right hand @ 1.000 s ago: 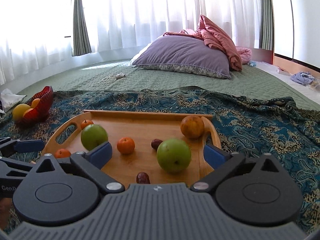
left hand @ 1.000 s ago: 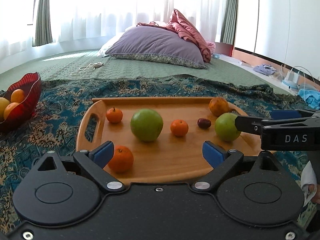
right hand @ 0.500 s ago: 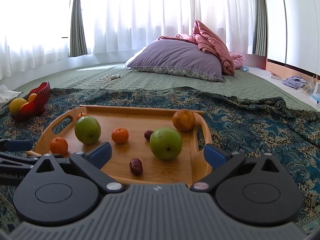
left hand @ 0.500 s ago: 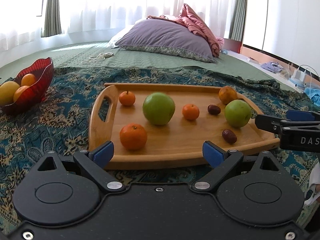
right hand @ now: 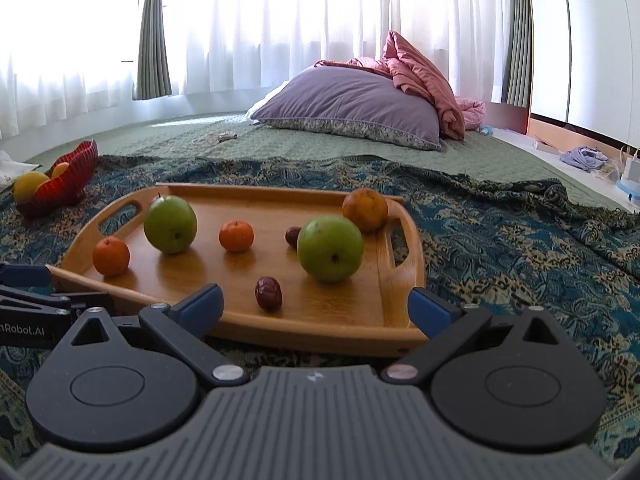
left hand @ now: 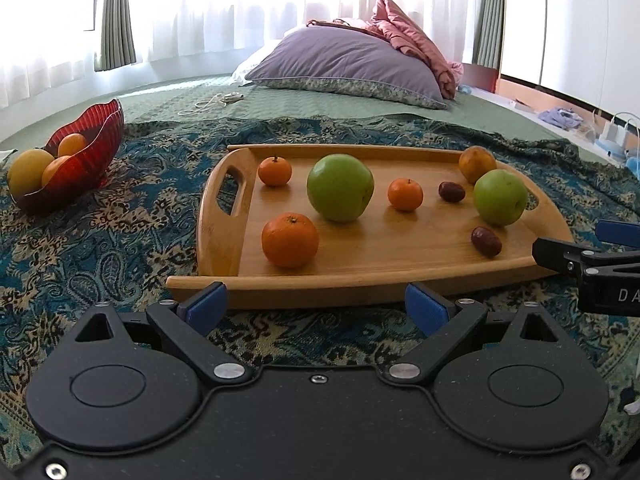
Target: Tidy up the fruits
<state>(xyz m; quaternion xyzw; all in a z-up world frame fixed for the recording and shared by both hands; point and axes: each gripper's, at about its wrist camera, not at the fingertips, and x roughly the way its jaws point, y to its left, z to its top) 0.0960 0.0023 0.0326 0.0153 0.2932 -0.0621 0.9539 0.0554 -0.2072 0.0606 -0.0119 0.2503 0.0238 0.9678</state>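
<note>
While both grippers hung back over the patterned blanket (left hand: pixel 100 240), all the action sat on the wooden tray (left hand: pixel 400 276) in the middle of the frame. It lay flat with its long axis running left to right across the left wrist view, a cut-out handle at each end. On it sat two green apples (left hand: pixel 340 187) (left hand: pixel 500 197), three small oranges (left hand: pixel 290 239) (left hand: pixel 275 170) (left hand: pixel 405 194), a duller orange fruit (left hand: pixel 477 164) in the far right corner, and two dark red dates (left hand: pixel 486 241) (left hand: pixel 451 191). None of the fruit touched, except the right apple, which looked just beside the dull orange one.

Over in the upper left of the frame, the red bowl (left hand: pixel 96 136) held a yellow fruit and a couple of orange ones.

Left gripper (left hand: pixel 316 306) was spread wide with nothing in it, just short of the tray's near edge. Right gripper (right hand: pixel 316 306) was spread the same, also empty, near the tray's right end.
</note>
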